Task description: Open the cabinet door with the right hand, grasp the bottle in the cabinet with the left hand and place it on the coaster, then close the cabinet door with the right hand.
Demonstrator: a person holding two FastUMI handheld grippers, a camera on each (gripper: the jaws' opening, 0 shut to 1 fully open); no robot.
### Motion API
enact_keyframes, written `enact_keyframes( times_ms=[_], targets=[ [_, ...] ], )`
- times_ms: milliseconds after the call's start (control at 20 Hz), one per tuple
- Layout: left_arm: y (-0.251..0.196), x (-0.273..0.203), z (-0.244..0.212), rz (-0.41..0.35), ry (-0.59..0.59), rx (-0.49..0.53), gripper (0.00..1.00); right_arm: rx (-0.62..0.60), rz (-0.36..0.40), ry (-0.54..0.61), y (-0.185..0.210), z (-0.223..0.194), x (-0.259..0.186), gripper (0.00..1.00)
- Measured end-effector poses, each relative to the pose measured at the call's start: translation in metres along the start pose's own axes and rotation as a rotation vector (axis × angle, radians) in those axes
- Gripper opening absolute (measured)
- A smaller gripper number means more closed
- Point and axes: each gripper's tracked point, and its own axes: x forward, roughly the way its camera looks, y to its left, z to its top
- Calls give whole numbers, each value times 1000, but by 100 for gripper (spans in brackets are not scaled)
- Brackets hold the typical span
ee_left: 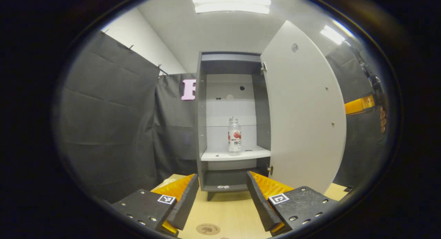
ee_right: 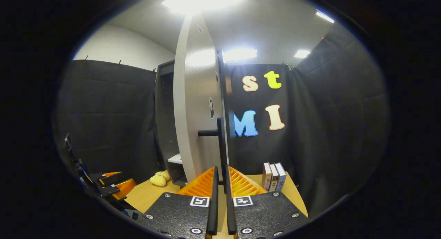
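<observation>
From the left gripper view: left gripper (ee_left: 222, 197) held low with fingers spread wide and empty, aimed at the open cabinet (ee_left: 201, 128), where the bottle (ee_left: 234, 135) stood upright on the white shelf (ee_left: 220, 155), free room either side; coaster (ee_left: 208, 229) on the table just below. From the right gripper view: right gripper (ee_right: 220, 184) pinched narrow on the door handle (ee_right: 220, 142), probably to keep the door (ee_right: 193, 111) swung clear.

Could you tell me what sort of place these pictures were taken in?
Probably a recording booth staged as a home corner: black cloth walls, a small grey cabinet with its door open on a wooden table, and books.
</observation>
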Motion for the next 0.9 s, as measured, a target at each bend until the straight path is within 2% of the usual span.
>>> enact_keyframes(
  times_ms=[100,150,250,300,400,500,600,650,700,750,800,900],
  targets=[
    [-8,11,5,-17,2,-6,82,2,-10,-12,-8,1,-8,10],
    [-13,18,8,-25,2,-12,86,-21,-43,-22,-19,2,-14,10],
    [-17,33,15,-45,0,-20,86,-53,-108,-35,-39,0,-25,10],
    [-19,44,19,-56,-3,-22,78,-62,-120,-31,-40,-6,-29,11],
    [-24,67,27,-81,-14,-29,78,-92,-179,-19,-57,-18,-38,48],
    [-25,93,35,-95,-24,-28,86,-134,-280,-17,-79,-26,-50,98],
    [-25,120,44,-112,-32,-28,78,-134,-334,-14,-83,-34,-59,97],
    [-25,133,46,-123,-33,-31,82,-121,-347,-15,-83,-37,-61,97],
    [-26,147,48,-138,-30,-36,78,-107,-369,-14,-87,-41,-64,97],
    [-28,158,50,-153,-28,-41,87,-94,-398,-9,-92,-44,-67,97],
    [-30,171,53,-167,-29,-43,86,-80,-430,-4,-100,-50,-69,97],
    [-33,197,54,-192,-32,-37,78,-49,-487,-3,-106,-54,-74,97]
  ],
)
